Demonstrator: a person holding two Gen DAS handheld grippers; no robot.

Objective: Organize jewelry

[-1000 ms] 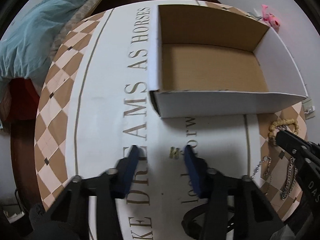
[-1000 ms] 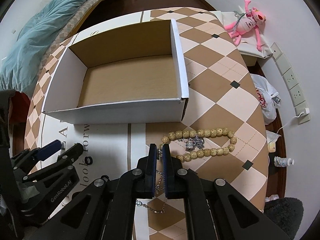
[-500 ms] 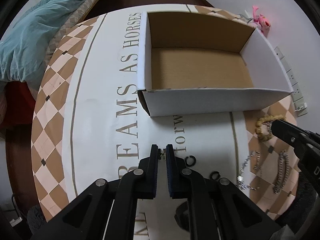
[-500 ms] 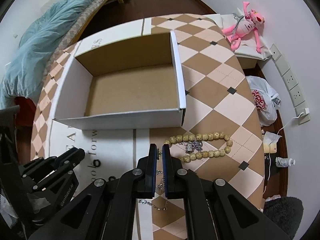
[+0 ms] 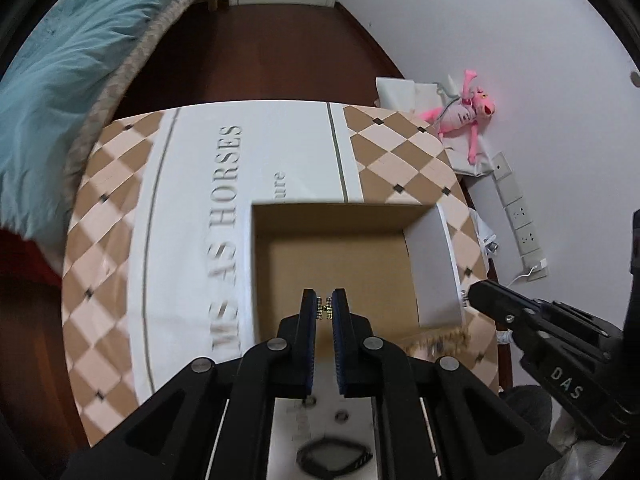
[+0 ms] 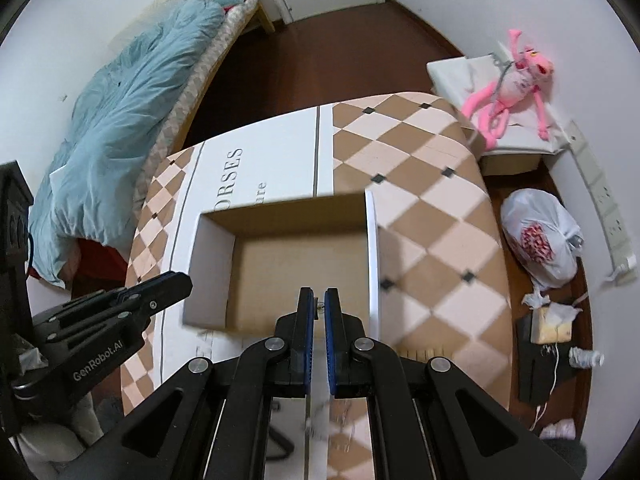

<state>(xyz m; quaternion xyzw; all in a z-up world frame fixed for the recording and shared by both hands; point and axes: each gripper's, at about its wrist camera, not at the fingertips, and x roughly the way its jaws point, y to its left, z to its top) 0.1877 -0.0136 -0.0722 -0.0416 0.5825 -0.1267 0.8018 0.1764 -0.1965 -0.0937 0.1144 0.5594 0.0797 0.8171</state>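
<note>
My left gripper (image 5: 324, 306) is shut on a small gold H-shaped jewelry piece (image 5: 324, 306) and holds it above the open cardboard box (image 5: 332, 264). My right gripper (image 6: 319, 307) is shut on a silver chain (image 6: 320, 309) whose links hang blurred below the fingers (image 6: 320, 408), raised near the box (image 6: 296, 264). A wooden bead bracelet (image 5: 436, 342) lies on the table right of the box. Small dark rings (image 5: 341, 416) lie on the cloth under the left gripper.
The table wears a checkered cloth (image 6: 432, 240) with printed lettering. A bed with a teal blanket (image 6: 120, 120) stands at the left. A pink plush toy (image 6: 512, 84), a plastic bag (image 6: 540, 236) and wall sockets are at the right.
Both grippers have lifted from the table and moved forward toward the box, each carrying its piece. The left gripper shut on the gold piece within the last second.
</note>
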